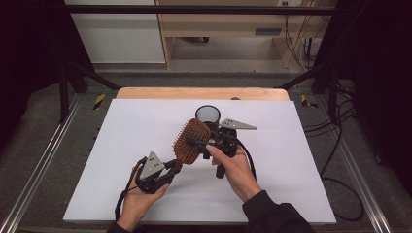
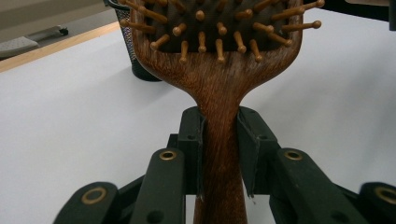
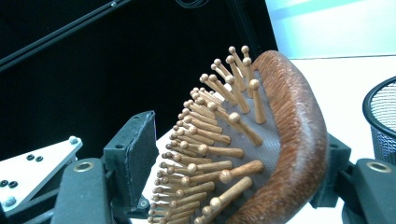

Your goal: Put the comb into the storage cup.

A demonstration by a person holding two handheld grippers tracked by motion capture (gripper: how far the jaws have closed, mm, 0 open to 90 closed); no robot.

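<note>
Clamping the narrow handle of a brown wooden paddle hairbrush with wooden ball-tipped bristles (image 1: 192,141), the left hand-held gripper (image 1: 171,168) sits low over the white tabletop (image 1: 121,145), cradled in the person's left hand (image 1: 138,196). In the left gripper view its two black jaws press against both sides of the hairbrush (image 2: 219,93) neck, with the bristled head rising above them. The hairbrush is held up off the tabletop, tilted from lower left to upper right, between the two grippers.

The right hand-held gripper (image 1: 206,141) reaches in from the right at the head of the brush, held by the person's right hand (image 1: 235,170). In the right gripper view its jaws stand apart on either side of the hairbrush (image 3: 280,140) head: one jaw lies against the smooth wooden back, the other faces the bristles without a clear grip, so the gripper is open around the head.

A black wire-mesh cylindrical cup (image 1: 208,115) stands upright on the tabletop just behind the brush head.
</note>
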